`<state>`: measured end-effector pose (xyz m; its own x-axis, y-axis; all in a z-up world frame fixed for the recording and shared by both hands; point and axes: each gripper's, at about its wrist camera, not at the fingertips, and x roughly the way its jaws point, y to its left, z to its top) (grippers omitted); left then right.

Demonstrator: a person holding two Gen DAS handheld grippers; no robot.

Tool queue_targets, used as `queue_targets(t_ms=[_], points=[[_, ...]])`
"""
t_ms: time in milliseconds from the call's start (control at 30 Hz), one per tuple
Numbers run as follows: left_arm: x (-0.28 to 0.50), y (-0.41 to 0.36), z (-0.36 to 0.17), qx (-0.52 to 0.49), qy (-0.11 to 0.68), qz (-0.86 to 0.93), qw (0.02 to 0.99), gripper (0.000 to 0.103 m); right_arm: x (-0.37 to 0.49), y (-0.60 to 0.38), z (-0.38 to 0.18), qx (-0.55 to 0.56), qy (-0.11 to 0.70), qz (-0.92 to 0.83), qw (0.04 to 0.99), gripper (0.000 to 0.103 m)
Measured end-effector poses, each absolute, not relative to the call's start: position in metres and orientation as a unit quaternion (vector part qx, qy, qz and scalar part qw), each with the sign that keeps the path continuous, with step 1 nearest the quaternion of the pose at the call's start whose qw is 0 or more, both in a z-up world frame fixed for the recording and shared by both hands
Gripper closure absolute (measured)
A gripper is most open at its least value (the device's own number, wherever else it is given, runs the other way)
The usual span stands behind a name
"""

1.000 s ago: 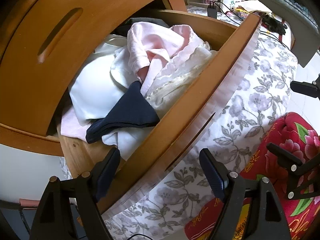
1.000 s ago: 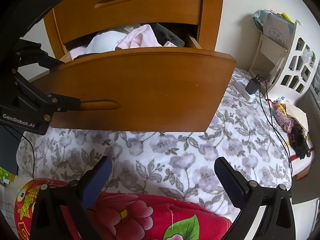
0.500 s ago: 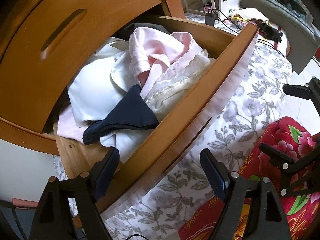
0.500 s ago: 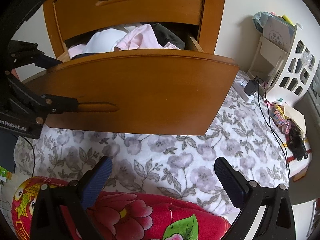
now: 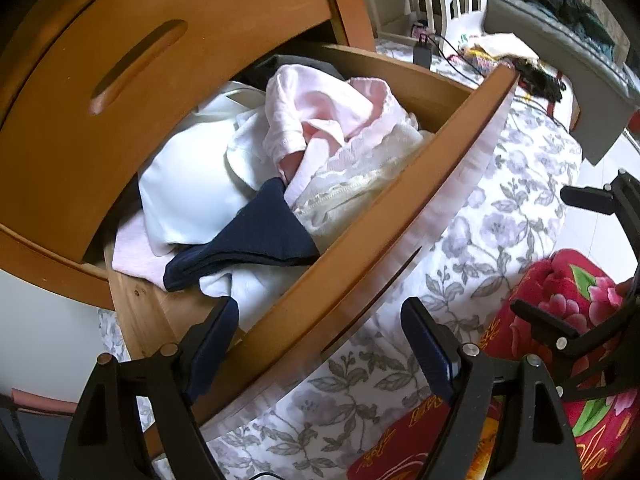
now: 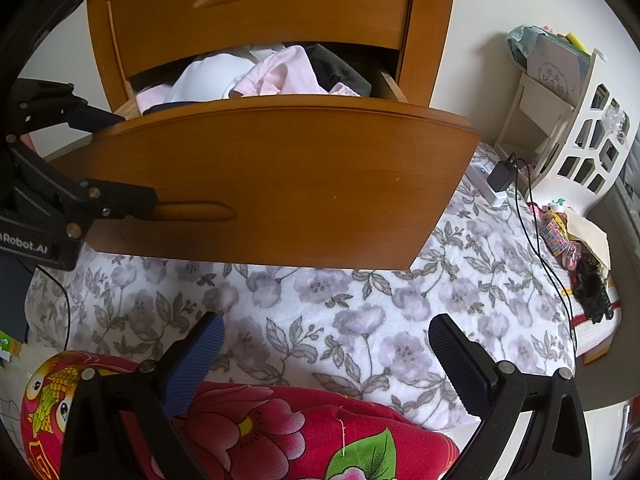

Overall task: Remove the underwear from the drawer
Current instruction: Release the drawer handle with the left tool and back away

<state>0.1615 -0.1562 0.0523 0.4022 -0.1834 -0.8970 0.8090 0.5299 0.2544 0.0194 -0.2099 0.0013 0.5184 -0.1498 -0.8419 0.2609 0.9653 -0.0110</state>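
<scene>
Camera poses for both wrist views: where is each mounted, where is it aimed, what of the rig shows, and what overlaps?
Left wrist: on the left gripper, angled down into the open wooden drawer full of white, pink and navy clothes; own open fingers straddle the drawer front, and the right gripper shows at the right edge.
Right wrist: on the right gripper, lower and further back, facing the drawer front across the grey floral bedspread; own open fingers are empty, and the left gripper shows at left.
Shared: drawer, clothes, bedspread, red floral quilt, white shelf.
</scene>
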Motion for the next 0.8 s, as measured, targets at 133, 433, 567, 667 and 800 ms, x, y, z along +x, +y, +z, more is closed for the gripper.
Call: queue_targets(t_ms=[133, 433, 567, 667, 800], points=[[0.164, -0.151, 0.056, 0.320, 0.432, -0.328, 0.777, 0.019, 0.019, -0.210, 0.001, 0.058, 0.477, -0.118, 0.869, 0.000], [0.149, -0.121, 0.110, 0.238, 0.342, -0.312, 0.854, 0.018, 0.022, -0.210, -0.002, 0.059, 0.483, -0.114, 0.866, 0.000], [0.139, -0.098, 0.126, 0.173, 0.307, -0.279, 0.893, 0.018, 0.023, -0.209, -0.002, 0.055, 0.486, -0.115, 0.865, 0.000], [0.135, -0.084, 0.120, 0.128, 0.310, -0.257, 0.906, 0.018, 0.023, -0.208, -0.003, 0.050, 0.488, -0.116, 0.864, 0.000], [0.134, -0.070, 0.112, 0.085, 0.314, -0.227, 0.918, 0.018, 0.022, -0.208, -0.001, 0.050, 0.485, -0.118, 0.865, 0.000]])
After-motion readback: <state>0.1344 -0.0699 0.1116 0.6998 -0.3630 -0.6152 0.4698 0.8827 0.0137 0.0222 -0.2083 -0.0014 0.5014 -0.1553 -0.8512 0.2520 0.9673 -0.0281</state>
